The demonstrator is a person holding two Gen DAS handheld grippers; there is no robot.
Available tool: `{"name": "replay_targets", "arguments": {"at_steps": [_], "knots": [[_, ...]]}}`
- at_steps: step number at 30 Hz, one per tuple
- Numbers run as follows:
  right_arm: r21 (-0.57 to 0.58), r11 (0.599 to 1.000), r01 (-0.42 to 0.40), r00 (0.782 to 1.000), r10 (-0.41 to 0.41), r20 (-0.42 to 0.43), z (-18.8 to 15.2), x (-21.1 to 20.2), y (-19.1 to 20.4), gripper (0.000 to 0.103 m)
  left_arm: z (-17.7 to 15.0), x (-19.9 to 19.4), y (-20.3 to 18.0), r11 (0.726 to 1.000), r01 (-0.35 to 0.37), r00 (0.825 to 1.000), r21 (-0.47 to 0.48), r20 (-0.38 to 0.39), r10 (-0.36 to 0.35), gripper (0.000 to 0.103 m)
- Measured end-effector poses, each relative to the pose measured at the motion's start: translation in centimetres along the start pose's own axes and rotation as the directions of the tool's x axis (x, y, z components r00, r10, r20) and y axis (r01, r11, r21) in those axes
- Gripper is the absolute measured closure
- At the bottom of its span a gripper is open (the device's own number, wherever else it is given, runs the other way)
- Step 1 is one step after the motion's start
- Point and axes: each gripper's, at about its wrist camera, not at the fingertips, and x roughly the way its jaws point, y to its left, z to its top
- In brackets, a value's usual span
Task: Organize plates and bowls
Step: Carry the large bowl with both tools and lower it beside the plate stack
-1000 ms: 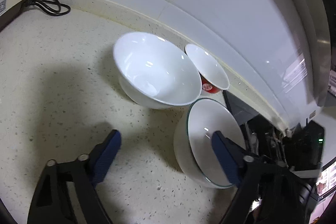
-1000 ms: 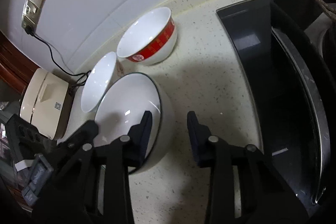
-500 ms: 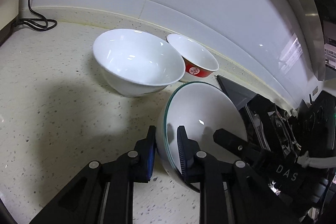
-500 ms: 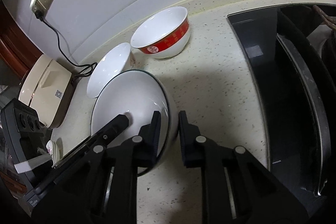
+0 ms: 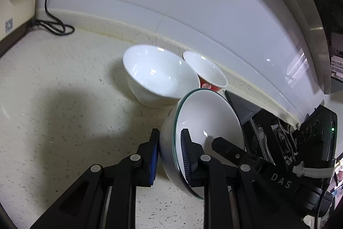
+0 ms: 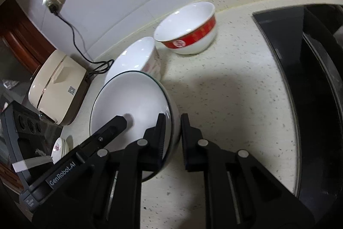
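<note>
A white bowl with a thin green rim point(image 5: 205, 113) is held from both sides. My left gripper point(image 5: 170, 134) is shut on its near wall, one blue pad outside and one inside. In the right wrist view the same bowl point(image 6: 133, 100) has my right gripper point(image 6: 173, 121) clamped on the opposite rim, jaws closing the last bit, pads pressing. Behind stand a plain white bowl point(image 5: 158, 72) and a red-banded bowl point(image 6: 186, 29), both upright on the speckled counter. I cannot tell whether the held bowl still touches the counter.
A black stove top point(image 6: 310, 78) lies to the right. A cream rice cooker point(image 6: 57, 83) and its black cable point(image 5: 53, 23) sit at the left by the wall. A small patterned dish point(image 6: 60, 146) shows low left, and the white backsplash runs behind the bowls.
Both grippers went from open around the green-rimmed bowl's wall to clamped on it. The bowl has shifted a little toward the other two bowls.
</note>
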Motion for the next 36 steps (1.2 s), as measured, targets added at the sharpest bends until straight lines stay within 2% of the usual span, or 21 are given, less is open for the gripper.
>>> {"name": "replay_targets", "arguments": {"at_steps": [3, 7, 11, 18, 26, 30, 36], "knots": [[0.016, 0.999, -0.044, 0.999, 0.044, 0.011, 0.0, -0.1, 0.2, 0.086, 0.0, -0.9, 0.0, 1.000, -0.024, 0.999, 0.010, 0.029, 0.024, 0.082], [0.029, 0.997, -0.069, 0.998, 0.069, -0.003, -0.1, 0.6, 0.6, 0.086, -0.1, -1.3, 0.4, 0.998, -0.055, 0.998, -0.008, 0.018, 0.055, 0.082], [0.018, 0.997, -0.073, 0.997, 0.073, -0.009, -0.2, 1.3, 1.3, 0.086, 0.1, -1.3, 1.0, 0.996, -0.078, 0.997, -0.041, 0.006, 0.079, 0.082], [-0.069, 0.994, -0.085, 0.996, 0.088, 0.032, -0.3, 1.7, 4.1, 0.086, 0.8, -2.8, 2.1, 0.989, -0.130, 0.988, -0.075, 0.074, 0.135, 0.082], [-0.068, 0.995, -0.068, 0.998, 0.067, -0.016, -0.2, 3.8, 6.7, 0.086, 1.9, -3.8, 4.0, 0.981, -0.150, 0.980, -0.120, 0.115, 0.164, 0.082], [-0.045, 0.994, -0.102, 0.995, 0.102, -0.011, 0.0, 4.2, 8.1, 0.086, 2.3, -5.1, 5.0, 0.978, -0.179, 0.970, -0.108, 0.148, 0.194, 0.082], [-0.091, 0.988, -0.124, 0.992, 0.123, -0.022, 0.1, 4.9, 12.5, 0.086, 3.4, -7.8, 7.4, 0.971, -0.220, 0.948, -0.096, 0.213, 0.235, 0.082]]}}
